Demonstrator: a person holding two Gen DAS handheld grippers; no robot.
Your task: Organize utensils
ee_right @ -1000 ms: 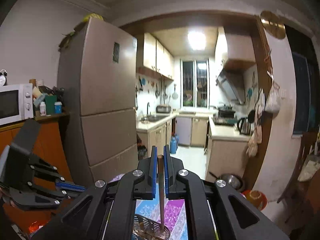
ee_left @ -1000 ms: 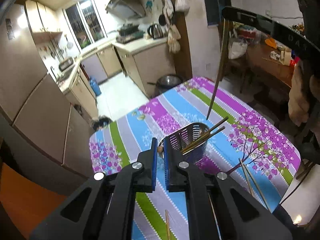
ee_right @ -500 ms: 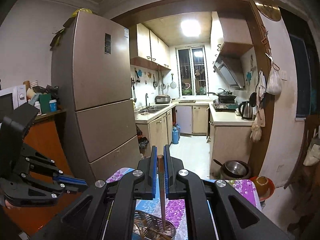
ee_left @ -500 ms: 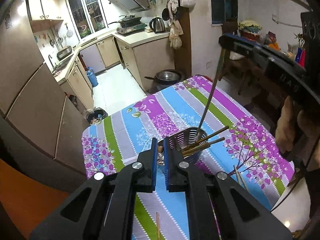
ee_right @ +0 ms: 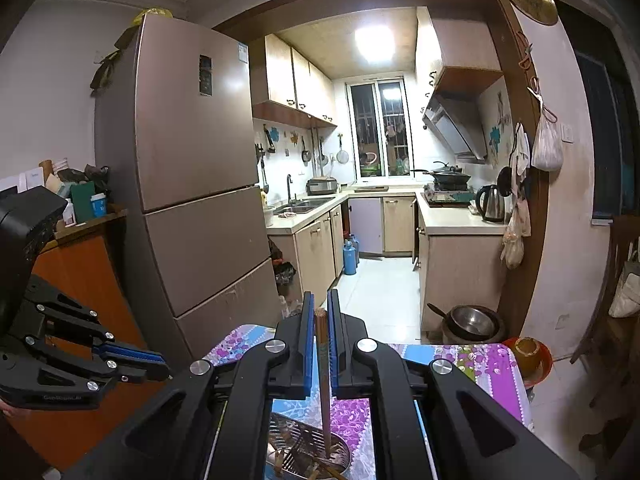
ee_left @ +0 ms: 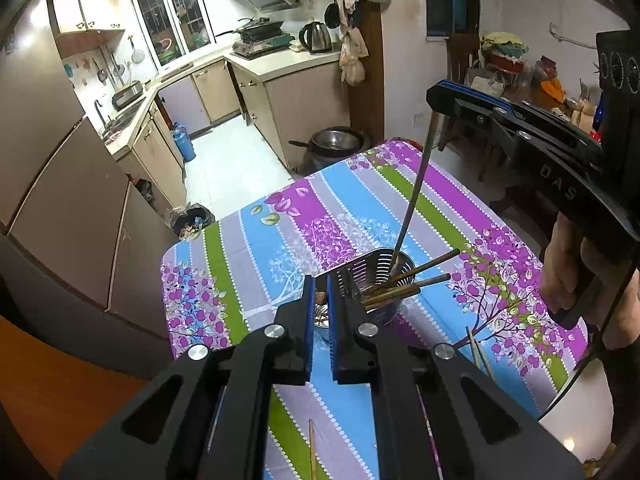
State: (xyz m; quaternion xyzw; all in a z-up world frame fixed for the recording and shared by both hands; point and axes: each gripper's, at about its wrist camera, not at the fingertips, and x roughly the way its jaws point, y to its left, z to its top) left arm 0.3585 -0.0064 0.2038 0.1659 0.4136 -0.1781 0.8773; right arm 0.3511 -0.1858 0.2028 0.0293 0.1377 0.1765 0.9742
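A: In a dim kitchen-diner, a floral-striped table (ee_left: 280, 216) carries a perforated metal utensil holder (ee_left: 378, 276). Why is the chopstick (ee_left: 414, 196) upright?

B: The right gripper (ee_right: 318, 344) pinches it, tip in the holder, likely for dropping. The left gripper (ee_left: 318, 320) hovers nearly closed, seemingly empty; loose chopsticks (ee_left: 478, 346) lie near.

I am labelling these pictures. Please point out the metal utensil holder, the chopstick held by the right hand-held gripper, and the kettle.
metal utensil holder (ee_left: 380, 266), left wrist view, slotted wall.
chopstick (ee_left: 414, 188), left wrist view, mid-shaft.
kettle (ee_right: 491, 202), right wrist view, body.
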